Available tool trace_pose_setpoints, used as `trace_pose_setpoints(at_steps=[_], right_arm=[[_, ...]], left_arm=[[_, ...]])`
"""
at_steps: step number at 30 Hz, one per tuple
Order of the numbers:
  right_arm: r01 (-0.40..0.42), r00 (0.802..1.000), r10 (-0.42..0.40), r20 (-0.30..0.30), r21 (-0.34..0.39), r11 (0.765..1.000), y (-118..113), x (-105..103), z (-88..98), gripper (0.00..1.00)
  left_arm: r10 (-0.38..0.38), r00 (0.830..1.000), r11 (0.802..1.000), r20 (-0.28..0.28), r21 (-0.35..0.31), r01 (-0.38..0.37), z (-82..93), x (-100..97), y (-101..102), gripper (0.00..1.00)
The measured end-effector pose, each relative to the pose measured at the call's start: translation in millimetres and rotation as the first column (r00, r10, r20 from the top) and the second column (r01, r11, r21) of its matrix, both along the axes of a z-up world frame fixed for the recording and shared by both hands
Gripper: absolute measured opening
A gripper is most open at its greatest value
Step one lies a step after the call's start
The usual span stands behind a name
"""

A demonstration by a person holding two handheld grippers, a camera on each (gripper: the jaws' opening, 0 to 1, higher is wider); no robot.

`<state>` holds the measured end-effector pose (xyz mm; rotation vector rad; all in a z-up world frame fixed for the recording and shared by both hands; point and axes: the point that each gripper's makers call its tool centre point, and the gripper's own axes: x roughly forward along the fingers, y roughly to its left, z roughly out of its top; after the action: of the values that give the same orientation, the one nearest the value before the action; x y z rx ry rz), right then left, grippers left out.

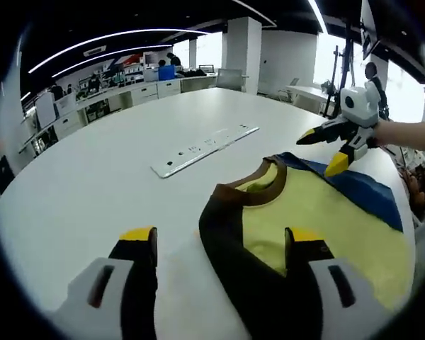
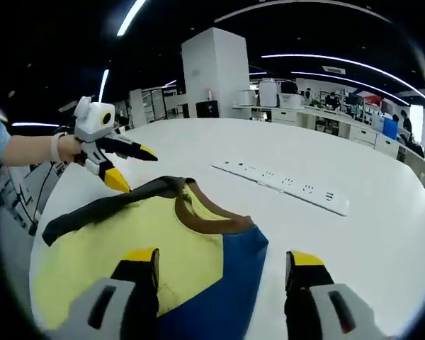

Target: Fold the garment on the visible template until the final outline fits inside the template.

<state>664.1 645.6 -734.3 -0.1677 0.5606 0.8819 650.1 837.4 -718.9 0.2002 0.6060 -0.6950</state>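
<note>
My left gripper [image 1: 221, 248] and right gripper [image 2: 221, 269] stood spread, holding nothing, over the limp, light garment [image 2: 163, 248] at the table [image 1: 92, 184] edge; I judged its shoulders best for pinching.

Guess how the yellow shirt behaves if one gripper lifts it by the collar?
Probably floppy: the shirt lies flat and creased on the table, so it would drape. Likely light, thin knit. The brown collar looks slightly thicker, perhaps an easier pinch.

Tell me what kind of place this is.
Probably an open-plan office or lab: rows of desks with monitors, strip ceiling lights, and a big white table holding a power strip and a T-shirt.
</note>
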Motion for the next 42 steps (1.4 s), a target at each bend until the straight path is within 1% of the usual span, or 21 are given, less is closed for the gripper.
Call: trace_pose_setpoints(at_steps=[2, 4, 8, 14, 17, 23, 24, 25, 31, 35, 42], right_arm=[[-0.001, 1.000, 0.001, -0.004, -0.001, 1.000, -1, -5, 3.9, 0.77], [-0.004, 1.000, 0.004, 0.005, -0.008, 1.000, -1, -10, 7.3, 0.75], [0.000, 1.000, 0.000, -0.001, -0.009, 1.000, -3, -18, 13.4, 0.72], [-0.003, 1.000, 0.004, 0.002, -0.030, 1.000, -11, -37, 24.0, 0.71], [0.004, 1.000, -0.004, 0.004, -0.035, 0.999, -17, -47, 29.1, 0.69], [0.017, 1.000, -0.017, 0.006, -0.047, 0.999, -25, -66, 33.9, 0.68], [0.021, 1.000, -0.021, 0.001, -0.044, 0.999, -26, -73, 35.3, 0.68], [0.021, 1.000, -0.021, 0.000, -0.042, 0.999, -27, -76, 35.6, 0.67], [0.029, 1.000, -0.029, -0.011, -0.040, 0.999, -33, -105, 34.4, 0.65], [0.037, 0.999, -0.037, -0.020, -0.030, 0.999, -35, -122, 33.6, 0.63], [0.051, 0.998, -0.052, -0.018, -0.027, 0.998, -41, -144, 36.9, 0.62]], left_arm=[[-0.010, 1.000, 1.000, 0.002, -0.002, 0.010, 3.3, -3.1, 0, 0.76], [-0.014, 1.000, 1.000, 0.002, -0.006, 0.014, 7.7, -6.6, 1, 0.74], [-0.011, 1.000, 1.000, 0.003, -0.012, 0.011, 13.5, -9.4, 4, 0.73], [-0.023, 1.000, 1.000, 0.010, -0.016, 0.023, 23.0, -21.0, 4, 0.73], [-0.023, 1.000, 0.999, 0.012, -0.031, 0.024, 27.5, -29.5, 4, 0.72], [-0.024, 1.000, 0.999, 0.018, -0.041, 0.024, 36.8, -54.7, 6, 0.71], [-0.024, 1.000, 0.999, 0.020, -0.042, 0.025, 38.0, -59.3, 6, 0.71], [-0.024, 0.999, 0.999, 0.023, -0.044, 0.025, 39.4, -64.2, 6, 0.70], [-0.016, 0.999, 0.998, 0.031, -0.066, 0.018, 44.4, -102.7, 7, 0.68], [-0.010, 0.999, 0.997, 0.031, -0.073, 0.012, 45.4, -122.9, 8, 0.68], [0.004, 0.999, 0.997, 0.042, -0.073, -0.001, 51.5, -144.0, 14, 0.67]])
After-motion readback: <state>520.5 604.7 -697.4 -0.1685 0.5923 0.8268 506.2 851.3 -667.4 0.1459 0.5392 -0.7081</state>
